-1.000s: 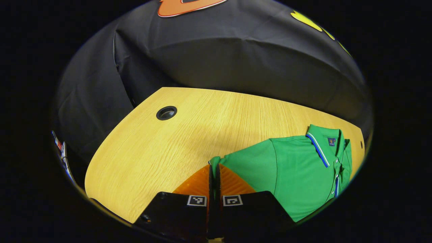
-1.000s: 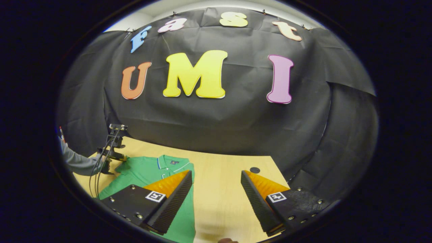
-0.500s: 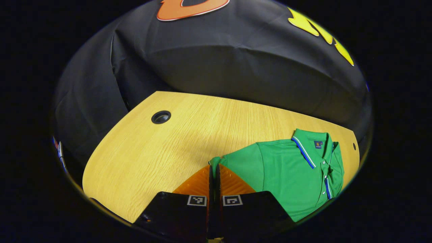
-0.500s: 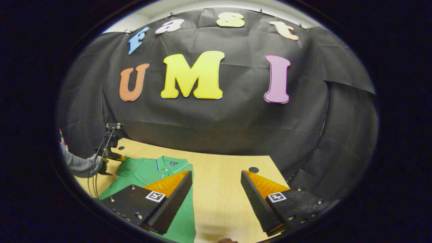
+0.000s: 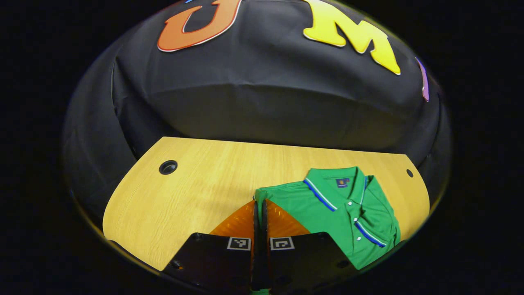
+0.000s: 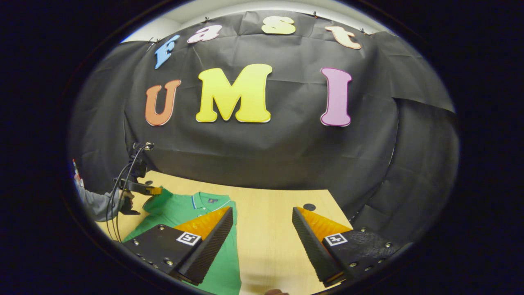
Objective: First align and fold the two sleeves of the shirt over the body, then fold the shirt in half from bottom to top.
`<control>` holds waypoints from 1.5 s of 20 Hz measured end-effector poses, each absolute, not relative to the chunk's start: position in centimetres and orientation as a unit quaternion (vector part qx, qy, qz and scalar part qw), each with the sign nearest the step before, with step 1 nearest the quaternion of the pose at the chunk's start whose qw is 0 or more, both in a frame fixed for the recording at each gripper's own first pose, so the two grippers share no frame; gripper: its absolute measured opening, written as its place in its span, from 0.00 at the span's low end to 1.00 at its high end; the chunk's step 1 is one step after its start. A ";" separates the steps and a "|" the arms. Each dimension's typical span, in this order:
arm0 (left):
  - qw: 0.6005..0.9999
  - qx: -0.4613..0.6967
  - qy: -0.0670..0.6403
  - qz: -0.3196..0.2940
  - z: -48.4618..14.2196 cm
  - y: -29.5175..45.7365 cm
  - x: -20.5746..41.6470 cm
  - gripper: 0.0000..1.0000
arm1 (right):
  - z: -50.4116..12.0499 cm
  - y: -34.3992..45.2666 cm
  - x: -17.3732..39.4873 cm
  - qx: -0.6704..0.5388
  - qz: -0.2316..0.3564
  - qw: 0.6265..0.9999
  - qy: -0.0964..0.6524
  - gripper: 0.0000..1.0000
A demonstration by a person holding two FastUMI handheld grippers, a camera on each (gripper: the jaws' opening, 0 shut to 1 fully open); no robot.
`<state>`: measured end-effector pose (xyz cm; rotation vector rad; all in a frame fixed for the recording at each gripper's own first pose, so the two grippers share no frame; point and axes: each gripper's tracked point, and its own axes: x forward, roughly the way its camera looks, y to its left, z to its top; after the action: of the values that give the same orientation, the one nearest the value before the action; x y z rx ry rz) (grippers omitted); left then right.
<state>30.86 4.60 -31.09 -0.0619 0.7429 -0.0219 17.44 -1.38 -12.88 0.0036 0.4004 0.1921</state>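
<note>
A green polo shirt (image 5: 348,213) with blue-and-white trim lies collar-up on the wooden table (image 5: 196,196). My left gripper (image 5: 260,203) is shut on the edge of one sleeve (image 5: 258,194), whose green cloth pokes out past the fingertips. In the right gripper view the left gripper (image 6: 150,190) holds that sleeve lifted above the shirt (image 6: 180,209), with a hand behind it. My right gripper (image 6: 262,215) hangs open above the table, right of the shirt's body, nothing between its fingers. Its left finger (image 6: 208,229) covers part of the shirt.
The table has a round cable hole (image 5: 168,167) at its far left and a smaller one (image 5: 409,173) at the far right, also seen as a hole (image 6: 309,207) ahead of the right gripper. A grey sleeve (image 6: 96,203) and cables (image 6: 118,192) sit at the left edge.
My left gripper has risen and swung toward the shirt's body with the sleeve, so the collar sits nearer the middle of its view. The right gripper has barely moved.
</note>
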 end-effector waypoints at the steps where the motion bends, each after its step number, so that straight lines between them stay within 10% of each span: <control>1: 0.932 -0.028 0.361 -0.023 -30.8 3.5 30.6 0.03 | -12.9 -1.3 17.3 0.001 0.096 0.975 0.199 0.94; 18: 0.913 -0.005 0.387 -0.126 -32.4 -7.8 26.0 0.03 | -13.7 -2.2 16.8 0.008 0.090 0.974 0.205 0.94; 19: 0.914 0.008 0.390 -0.114 -33.0 -7.3 26.1 0.09 | -13.7 -2.2 16.8 0.009 0.090 0.974 0.205 0.94; 21: 0.922 0.033 0.372 -0.099 -32.9 -6.6 26.6 0.95 | -13.8 -2.4 16.8 0.009 0.089 0.974 0.207 0.94; 30: 0.939 0.030 0.330 -0.095 -27.3 -5.1 23.3 1.00 | -14.2 -1.4 14.9 0.015 0.098 0.972 0.215 0.94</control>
<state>23.29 -5.08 -27.27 0.0618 0.6746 -0.1935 14.86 -1.36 -14.16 0.0306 0.4337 0.1984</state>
